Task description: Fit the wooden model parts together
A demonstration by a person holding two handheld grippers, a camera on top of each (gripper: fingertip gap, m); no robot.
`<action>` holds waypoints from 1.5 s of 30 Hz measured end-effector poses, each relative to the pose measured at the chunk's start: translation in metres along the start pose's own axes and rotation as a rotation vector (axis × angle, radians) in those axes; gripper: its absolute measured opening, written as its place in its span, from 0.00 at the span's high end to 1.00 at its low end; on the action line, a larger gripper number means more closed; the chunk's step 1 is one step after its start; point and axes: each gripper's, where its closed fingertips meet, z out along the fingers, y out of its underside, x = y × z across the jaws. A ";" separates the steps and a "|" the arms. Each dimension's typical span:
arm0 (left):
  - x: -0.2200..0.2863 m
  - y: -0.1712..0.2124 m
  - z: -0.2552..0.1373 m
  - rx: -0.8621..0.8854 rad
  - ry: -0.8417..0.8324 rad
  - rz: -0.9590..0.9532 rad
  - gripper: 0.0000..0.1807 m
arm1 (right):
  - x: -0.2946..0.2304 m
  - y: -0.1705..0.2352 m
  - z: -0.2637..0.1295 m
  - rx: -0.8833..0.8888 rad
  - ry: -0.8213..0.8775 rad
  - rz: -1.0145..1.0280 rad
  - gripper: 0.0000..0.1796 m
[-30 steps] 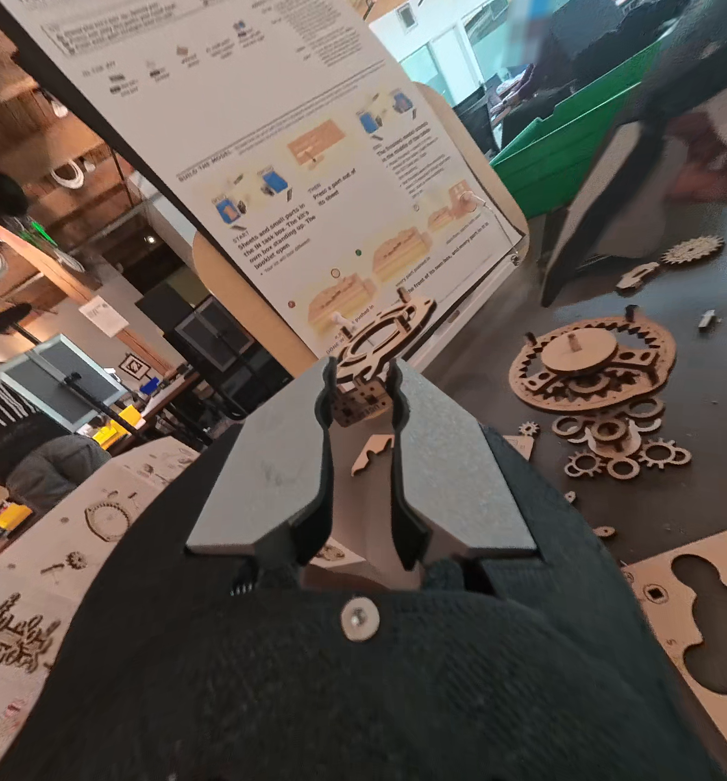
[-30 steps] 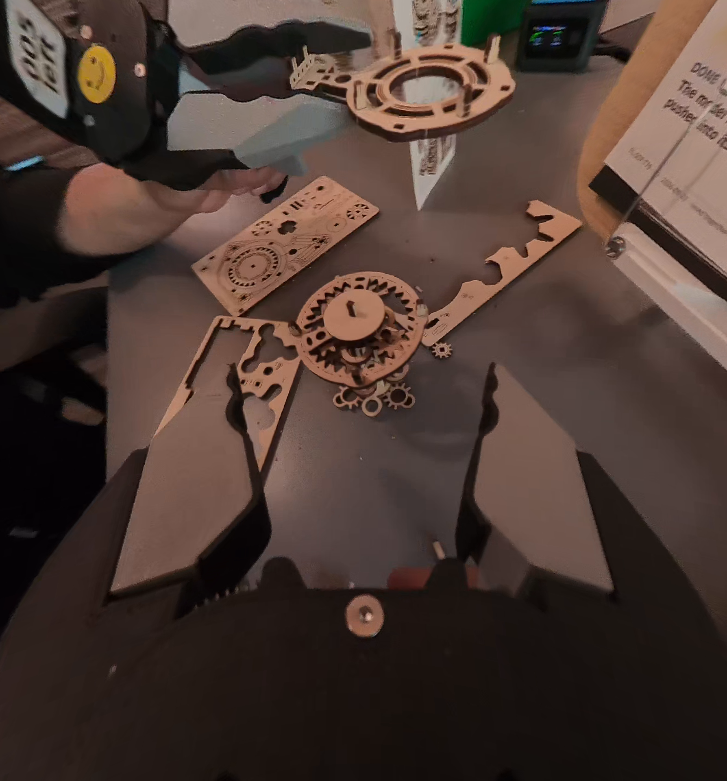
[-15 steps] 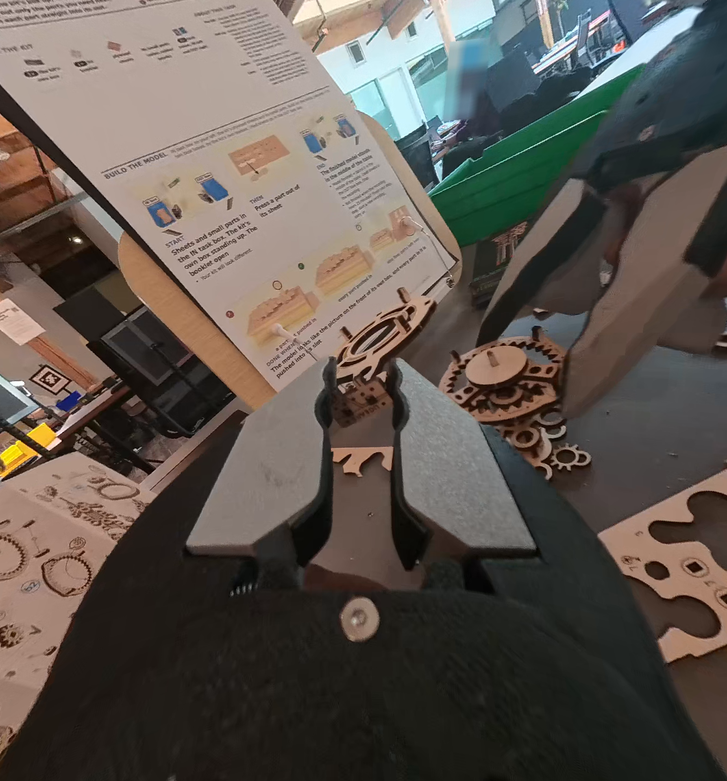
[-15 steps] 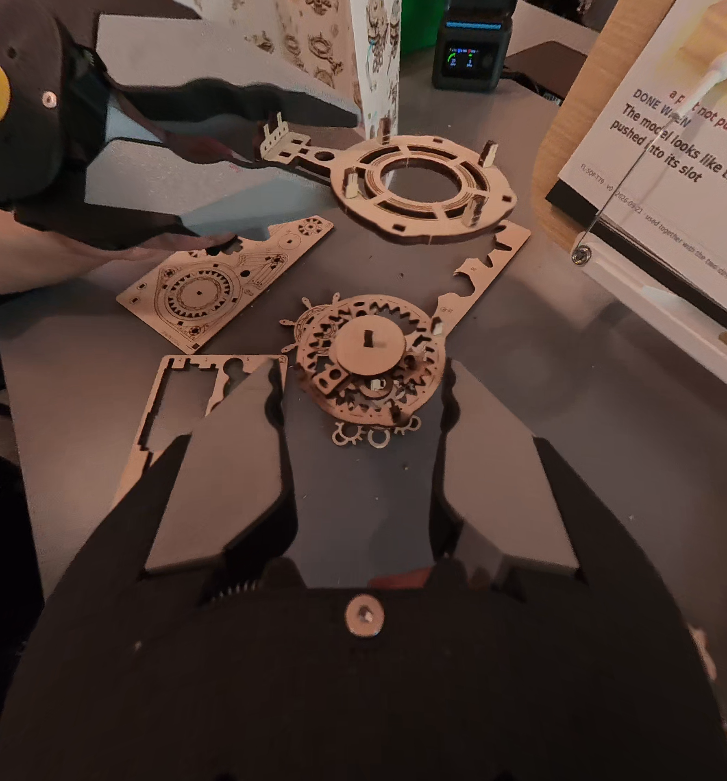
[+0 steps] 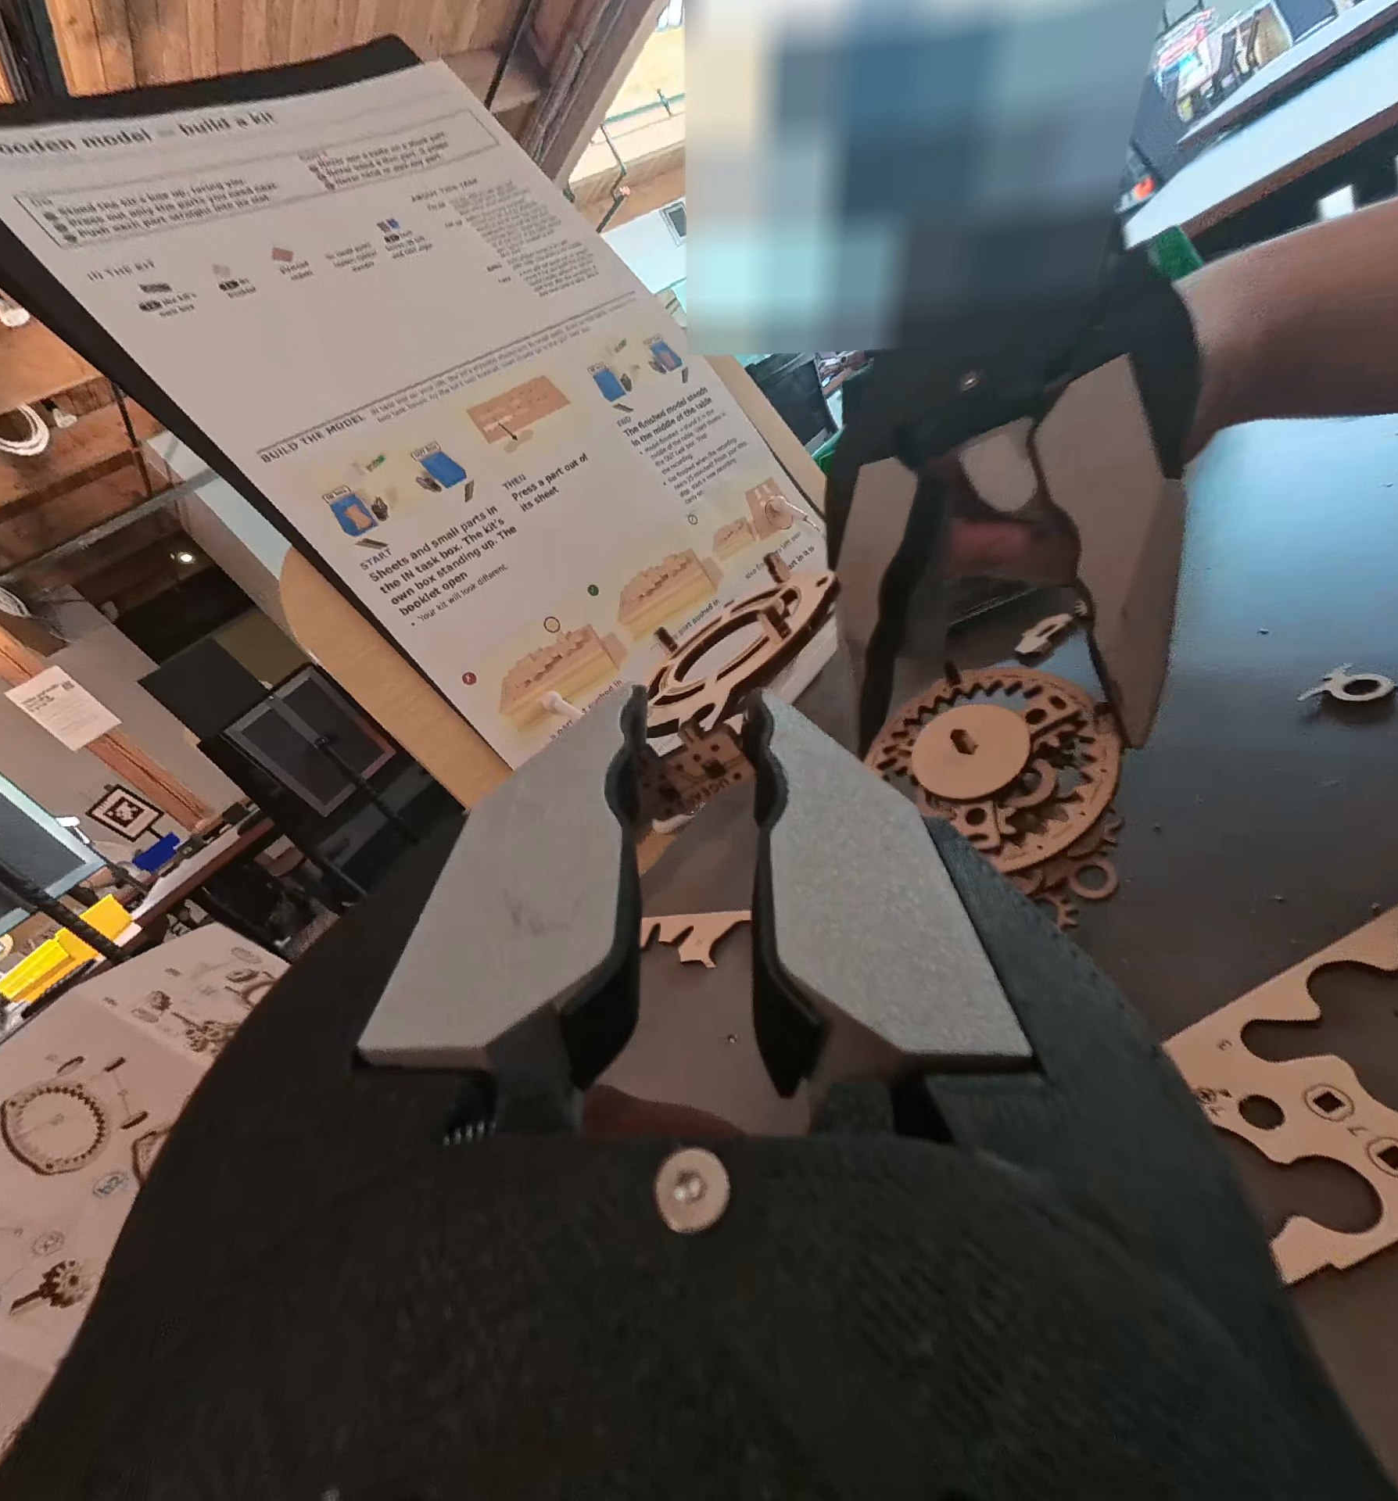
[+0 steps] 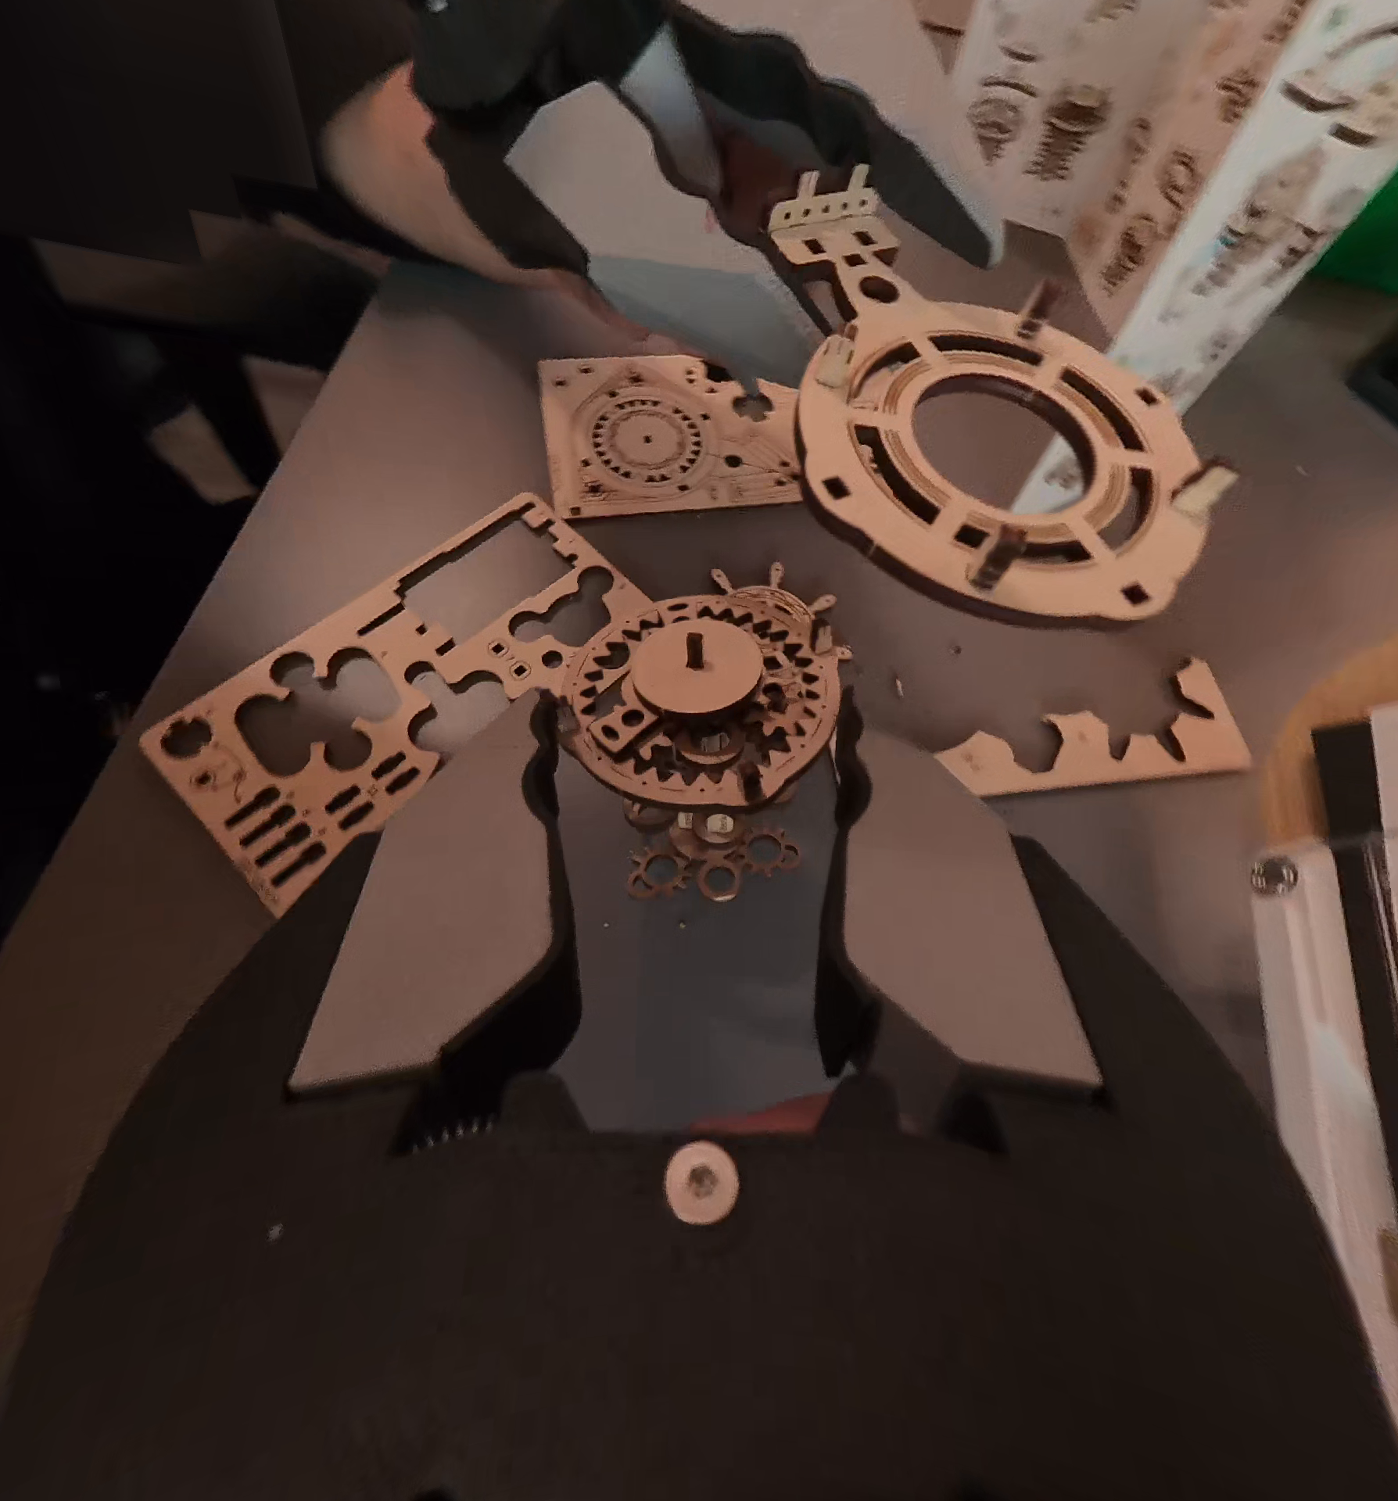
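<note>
Left wrist view. Left tongs [image 5: 692, 727] nearly closed, clamped on the tabbed stem of the wooden ring frame [image 5: 748, 642], held in the air clear of the worktop [image 5: 1289, 568]. Right tongs [image 5: 996, 715] spread wide, poised astride the one gear assembly [image 5: 996, 763] lying flat on the worktop. One instruction board [image 5: 403, 390] upright behind. Risk, as judged: thin stem apt to twist or snap if levered during mating.

Right wrist view. Right tongs [image 6: 692, 735] open, empty, one tip at either side of the gear assembly [image 6: 700, 707]; contact not discernible. Ring frame [image 6: 996, 479] aloft beyond, four upright pegs counted. Three spent sheets: punched sheet [image 6: 354, 715], engraved sheet [image 6: 647, 439], jagged offcut [image 6: 1102, 743]. About three loose small gears [image 6: 712, 865] just beneath. Risk: stacked layers liable to shift or shed gears if squeezed unevenly; pegs liable to miss slots.
</note>
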 end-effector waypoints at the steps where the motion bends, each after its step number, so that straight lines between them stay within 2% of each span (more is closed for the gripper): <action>1: 0.000 -0.001 -0.001 0.005 0.000 0.004 0.88 | -0.002 0.000 0.001 -0.001 -0.053 -0.031 0.63; 6: 0.000 0.000 0.000 0.001 0.006 -0.004 0.88 | 0.001 0.004 0.002 -0.012 -0.243 -0.031 0.63; 11: 0.003 -0.001 0.000 0.003 0.015 -0.003 0.88 | 0.006 0.011 0.002 -0.038 -0.347 -0.018 0.63; 15: 0.003 0.000 0.000 -0.004 0.013 -0.002 0.88 | 0.005 0.015 0.000 -0.131 -0.396 0.037 0.60; 19: 0.000 0.001 0.000 -0.019 -0.003 -0.019 0.88 | 0.009 0.012 -0.007 -0.109 -0.303 0.036 0.59; 21: -0.001 0.002 0.001 -0.035 -0.016 -0.016 0.88 | 0.014 0.011 -0.012 -0.098 -0.201 0.025 0.58; 23: -0.002 0.004 0.001 -0.052 -0.028 -0.007 0.88 | 0.018 0.006 -0.017 -0.059 -0.102 0.025 0.54; 25: -0.001 0.006 0.002 -0.068 -0.029 -0.010 0.88 | 0.018 0.002 -0.020 -0.045 -0.021 0.053 0.45; 31: 0.001 0.004 0.002 -0.067 -0.044 0.002 0.88 | 0.013 -0.006 -0.020 0.019 0.206 0.079 0.41; 38: 0.003 0.007 0.003 -0.088 -0.069 0.067 0.88 | 0.021 0.006 -0.005 -0.006 0.274 0.108 0.41; 45: -0.006 0.007 0.001 -0.092 -0.108 0.099 0.88 | 0.028 0.005 -0.012 0.032 0.304 0.122 0.43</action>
